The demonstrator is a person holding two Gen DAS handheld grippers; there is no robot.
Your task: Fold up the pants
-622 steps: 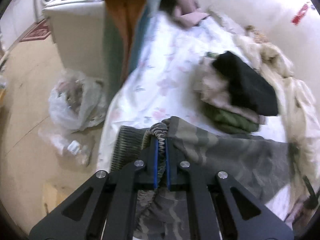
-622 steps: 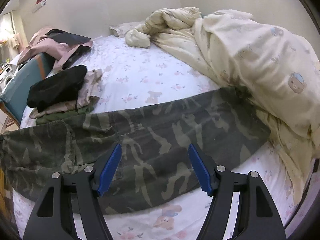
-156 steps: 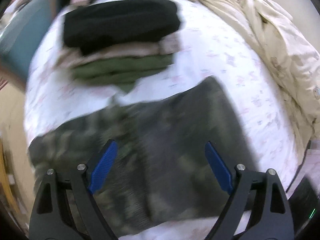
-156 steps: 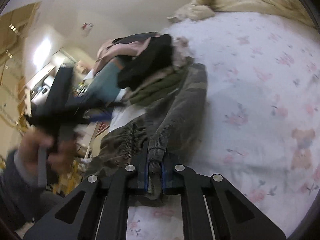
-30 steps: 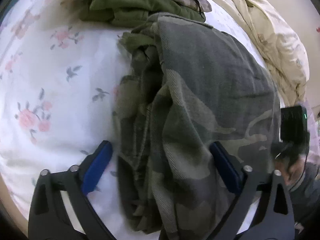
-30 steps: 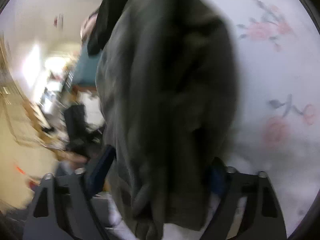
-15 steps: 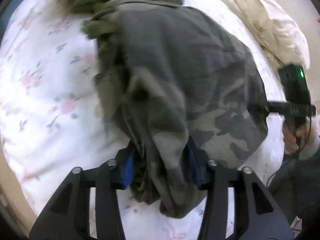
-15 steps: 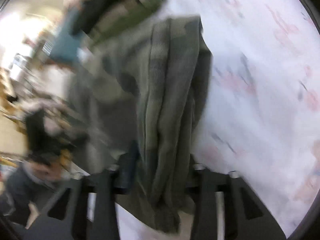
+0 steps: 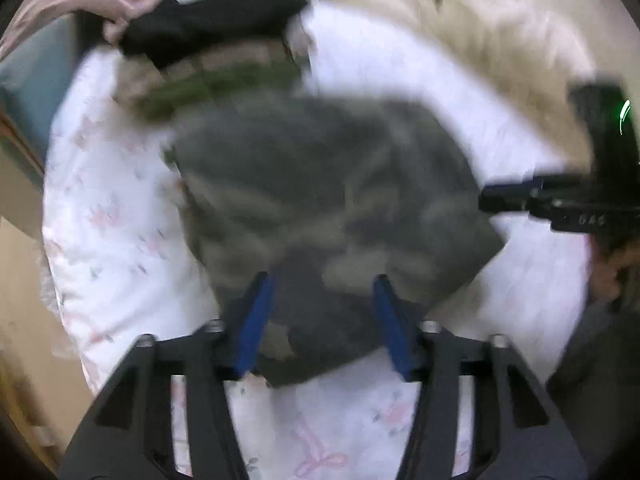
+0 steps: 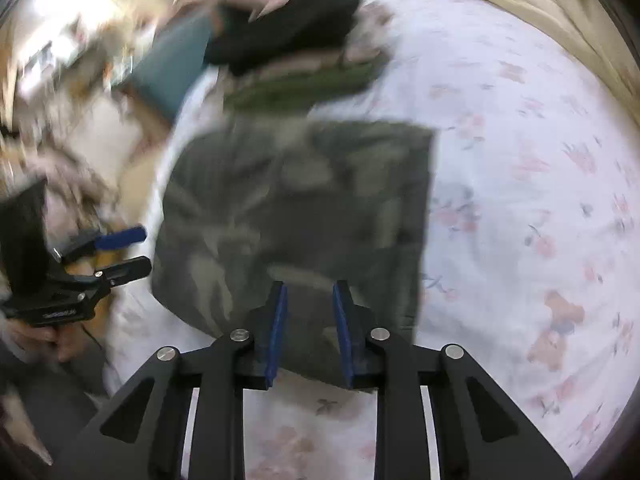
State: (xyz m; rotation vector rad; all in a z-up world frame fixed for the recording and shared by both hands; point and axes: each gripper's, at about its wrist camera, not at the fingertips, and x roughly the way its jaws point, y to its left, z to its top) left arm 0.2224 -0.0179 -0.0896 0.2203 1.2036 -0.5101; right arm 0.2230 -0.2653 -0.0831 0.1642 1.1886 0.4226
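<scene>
- Folded camouflage pants (image 9: 332,208) lie flat on the flowered bed sheet (image 9: 120,216), just beside a stack of folded clothes (image 9: 212,60)
- Left gripper (image 9: 322,312) points steeply down above the pants' near edge; its jaws have just been closing, stand apart, nothing clamped
- Right gripper (image 10: 308,324) also tilts down over the pants, jaws narrowly parted after closing, gripping nothing

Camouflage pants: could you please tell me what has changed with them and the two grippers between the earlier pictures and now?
The camouflage pants, earlier spread lengthwise, now lie folded into a compact packet on the sheet. The left gripper and right gripper, pinching the fabric half a second ago, have let go and lifted; their jaws have just been closing, on nothing. The clothes stack and duvet stayed put.
</scene>
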